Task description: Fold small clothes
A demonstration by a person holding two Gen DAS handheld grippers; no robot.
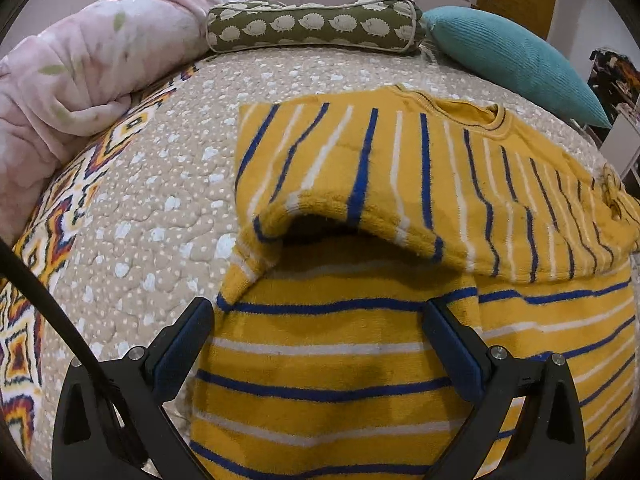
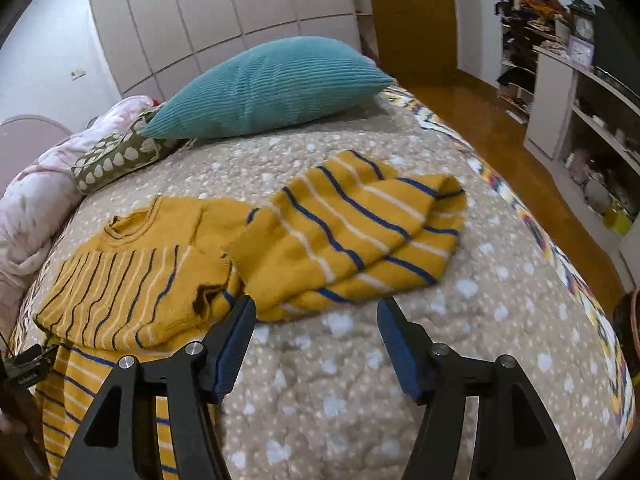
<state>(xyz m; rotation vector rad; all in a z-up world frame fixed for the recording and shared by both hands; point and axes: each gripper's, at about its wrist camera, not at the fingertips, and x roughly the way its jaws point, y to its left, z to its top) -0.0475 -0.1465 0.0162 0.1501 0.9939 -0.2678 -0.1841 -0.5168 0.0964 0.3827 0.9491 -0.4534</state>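
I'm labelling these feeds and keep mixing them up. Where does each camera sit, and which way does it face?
Left wrist: on the left gripper, looking down over the yellow striped knit sweater; both open fingers show.
Right wrist: on the right gripper, facing the sweater's unfolded sleeve on the beige dotted quilt; open fingers show.
Shared: sweater, quilt, teal ribbed cushion, green hedgehog-print bolster.

The sweater [image 2: 320,236] is mustard yellow with blue and white stripes, the quilt [image 2: 360,380] beige with pale spots and a zigzag border, the cushion [image 2: 264,88] ribbed teal, the bolster [image 1: 316,26] olive with cream hedgehogs, the blanket [image 1: 80,64] pink.
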